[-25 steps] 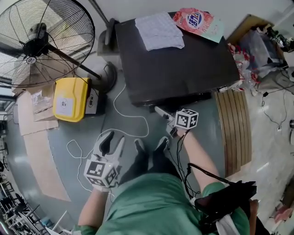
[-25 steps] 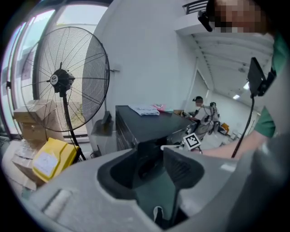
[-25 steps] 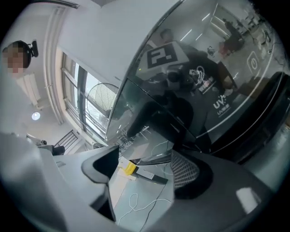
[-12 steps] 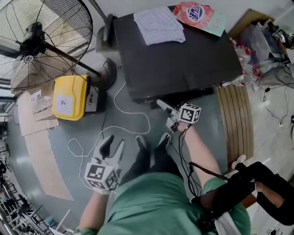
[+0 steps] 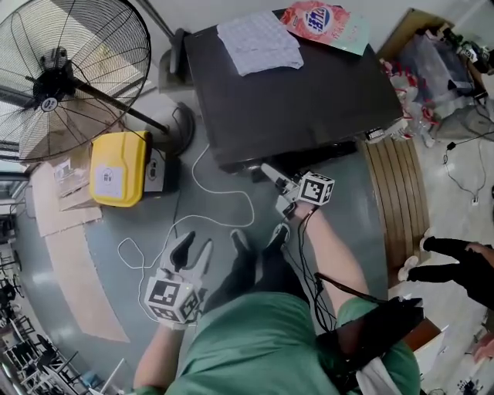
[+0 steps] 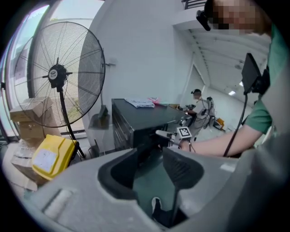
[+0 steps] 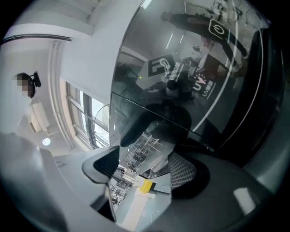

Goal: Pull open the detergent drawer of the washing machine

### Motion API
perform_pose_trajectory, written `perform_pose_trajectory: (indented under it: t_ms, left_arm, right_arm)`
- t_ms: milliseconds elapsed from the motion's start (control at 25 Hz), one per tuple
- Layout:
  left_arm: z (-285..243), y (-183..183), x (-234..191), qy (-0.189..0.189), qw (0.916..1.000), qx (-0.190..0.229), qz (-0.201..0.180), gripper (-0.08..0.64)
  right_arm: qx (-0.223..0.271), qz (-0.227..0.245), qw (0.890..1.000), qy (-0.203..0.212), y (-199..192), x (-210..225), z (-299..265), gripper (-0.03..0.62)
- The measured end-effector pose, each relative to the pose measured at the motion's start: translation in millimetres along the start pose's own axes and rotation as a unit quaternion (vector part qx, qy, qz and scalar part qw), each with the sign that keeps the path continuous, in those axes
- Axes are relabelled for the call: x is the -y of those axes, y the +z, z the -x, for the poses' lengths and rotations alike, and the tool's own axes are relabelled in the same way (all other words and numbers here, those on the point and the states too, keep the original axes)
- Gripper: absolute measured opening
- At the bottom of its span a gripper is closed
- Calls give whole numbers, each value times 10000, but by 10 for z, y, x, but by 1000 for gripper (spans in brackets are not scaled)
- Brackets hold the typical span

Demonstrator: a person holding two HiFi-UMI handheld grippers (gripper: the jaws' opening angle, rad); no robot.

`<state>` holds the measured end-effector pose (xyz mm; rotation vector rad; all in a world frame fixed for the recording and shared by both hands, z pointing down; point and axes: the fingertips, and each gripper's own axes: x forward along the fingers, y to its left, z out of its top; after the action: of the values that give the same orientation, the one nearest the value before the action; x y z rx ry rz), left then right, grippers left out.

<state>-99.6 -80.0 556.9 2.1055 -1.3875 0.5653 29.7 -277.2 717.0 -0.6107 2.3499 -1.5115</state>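
Note:
The washing machine (image 5: 293, 92) is a dark box with a glossy front (image 7: 190, 68); it also shows in the left gripper view (image 6: 136, 122). My right gripper (image 5: 276, 189) is held level at the top left corner of its front, where the drawer sits. In the right gripper view its jaws (image 7: 145, 170) straddle a mirror-like panel edge (image 7: 147, 154); whether the pads press on it is unclear. My left gripper (image 5: 191, 248) hangs low over the floor to the left. Its jaws (image 6: 152, 167) are closing with nothing between them.
A large standing fan (image 5: 62, 77) and a yellow box (image 5: 116, 166) stand at the left. A white cable (image 5: 224, 208) loops over the floor. A cloth (image 5: 258, 46) and a detergent packet (image 5: 320, 23) lie on the machine. Wooden slats (image 5: 394, 208) and another person's legs (image 5: 463, 258) are at the right.
My left gripper has slid a little lower and nearer to me. The right gripper has stayed at the machine's front and rolled slightly. Another person's legs moved along the right edge.

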Motion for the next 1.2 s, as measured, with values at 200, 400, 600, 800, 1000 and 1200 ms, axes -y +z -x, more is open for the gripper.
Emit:
perform_pose_trajectory:
  t_ms: [200,400,600,800,1000,1200]
  left_arm:
    - [82,-102,41,-63,9999,-82,-52,173]
    - [69,-199,35,-142,9998,-141,-58,170]
    - [21,-144,148,-355,9991,-104,-200,169]
    - [-18,-43,337,-599,9974,-74,-392,167]
    - [-74,-4,435,-760,9956,-108,-533,167]
    - [-117,-30,582,-957,9932,-181,-641,167]
  right_arm:
    - [123,131,9998,65,-53,-28,92,316]
    - [205,143,9996,108,-289,-122,395,261]
    - [213,84,9997,75,-549,-218,686,262]
    - [238,-21,9997,52,-697,-311,915,262]
    - [307,-95,9994,116,-844,-383,1149,261]
    - [293,-167,9994,98,-1028,-478,1396,261]
